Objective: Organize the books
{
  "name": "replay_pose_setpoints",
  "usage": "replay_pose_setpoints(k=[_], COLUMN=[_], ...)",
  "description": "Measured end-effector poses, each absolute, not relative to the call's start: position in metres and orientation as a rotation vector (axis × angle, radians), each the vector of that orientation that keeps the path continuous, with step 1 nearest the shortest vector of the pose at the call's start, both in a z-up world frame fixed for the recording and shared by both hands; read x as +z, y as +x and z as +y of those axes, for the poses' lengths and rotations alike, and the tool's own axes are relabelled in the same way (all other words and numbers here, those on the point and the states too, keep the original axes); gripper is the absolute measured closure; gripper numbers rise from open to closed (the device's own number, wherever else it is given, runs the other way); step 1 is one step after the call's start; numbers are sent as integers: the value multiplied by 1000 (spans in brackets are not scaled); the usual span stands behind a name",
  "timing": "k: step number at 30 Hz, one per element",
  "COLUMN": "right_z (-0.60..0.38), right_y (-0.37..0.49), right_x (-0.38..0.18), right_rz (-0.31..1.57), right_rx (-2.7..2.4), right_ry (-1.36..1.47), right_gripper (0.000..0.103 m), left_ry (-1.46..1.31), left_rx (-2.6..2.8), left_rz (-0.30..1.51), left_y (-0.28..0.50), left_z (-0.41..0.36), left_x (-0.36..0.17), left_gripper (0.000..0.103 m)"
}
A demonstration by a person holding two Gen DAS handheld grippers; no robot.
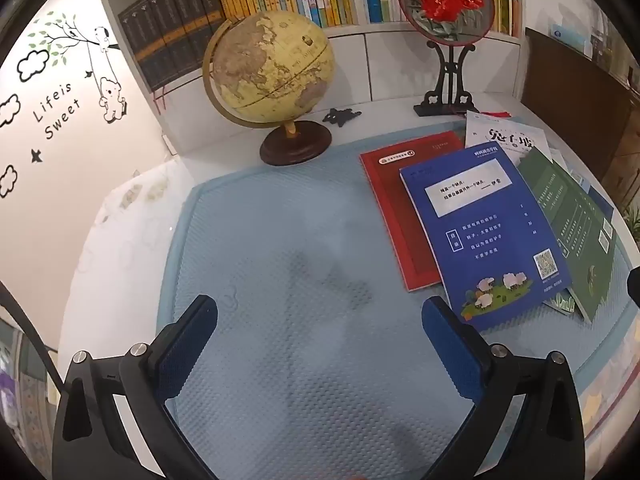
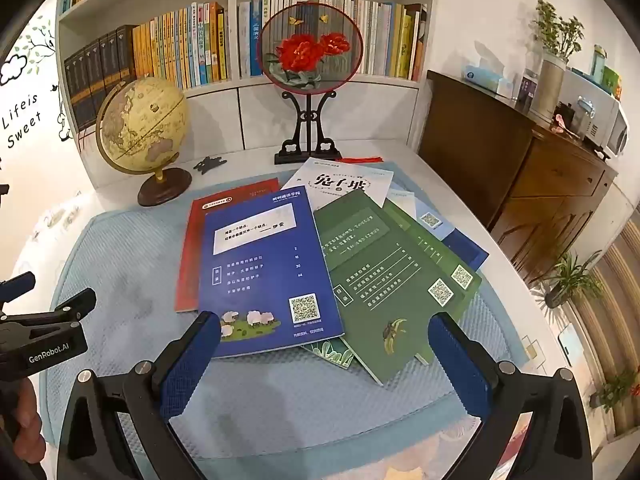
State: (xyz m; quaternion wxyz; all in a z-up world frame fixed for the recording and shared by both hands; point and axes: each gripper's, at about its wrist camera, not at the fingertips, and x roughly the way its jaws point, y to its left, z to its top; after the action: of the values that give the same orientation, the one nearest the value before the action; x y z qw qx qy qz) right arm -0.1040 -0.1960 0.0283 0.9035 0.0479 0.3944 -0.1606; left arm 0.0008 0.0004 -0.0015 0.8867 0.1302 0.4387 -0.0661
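Observation:
Several thin books lie fanned out on a light blue mat (image 2: 280, 392). A blue book (image 2: 268, 268) (image 1: 484, 240) rests on a red book (image 2: 192, 248) (image 1: 392, 208). To their right lie overlapping green books (image 2: 380, 280) (image 1: 576, 216), with a white book (image 2: 344, 184) (image 1: 504, 136) behind. My right gripper (image 2: 324, 338) hangs open above the near edges of the blue and green books, nothing between its fingers. My left gripper (image 1: 320, 320) is open over bare mat, left of the books; it also shows in the right wrist view as the left gripper (image 2: 48, 292).
A globe (image 1: 268, 68) (image 2: 144, 124) on a dark base and a round red-flower fan on a black stand (image 1: 448, 4) (image 2: 308, 48) sit behind the mat. Shelves of upright books (image 2: 180, 48) line the back wall. A brown cabinet (image 2: 520, 176) stands right. A hand (image 2: 28, 420) grips the left tool.

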Motion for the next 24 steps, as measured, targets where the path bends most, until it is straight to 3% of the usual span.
replay_pose_setpoints(k=[6,15,24], right_z=[-196,-176,-174], right_y=[-97,-75,-56], right_x=[18,-101,-132], right_rz=[849,1043,1019], right_rx=[-332,-287,-245], right_ry=[74,90,85], right_gripper=[0,0,0], left_ry=[254,229,266], left_rx=[-132,-52,10], left_rz=[952,1073,1068], left_y=[8,10,4], left_z=[0,23,35], left_x=[-21,-81,-95], left_gripper=[1,1,1])
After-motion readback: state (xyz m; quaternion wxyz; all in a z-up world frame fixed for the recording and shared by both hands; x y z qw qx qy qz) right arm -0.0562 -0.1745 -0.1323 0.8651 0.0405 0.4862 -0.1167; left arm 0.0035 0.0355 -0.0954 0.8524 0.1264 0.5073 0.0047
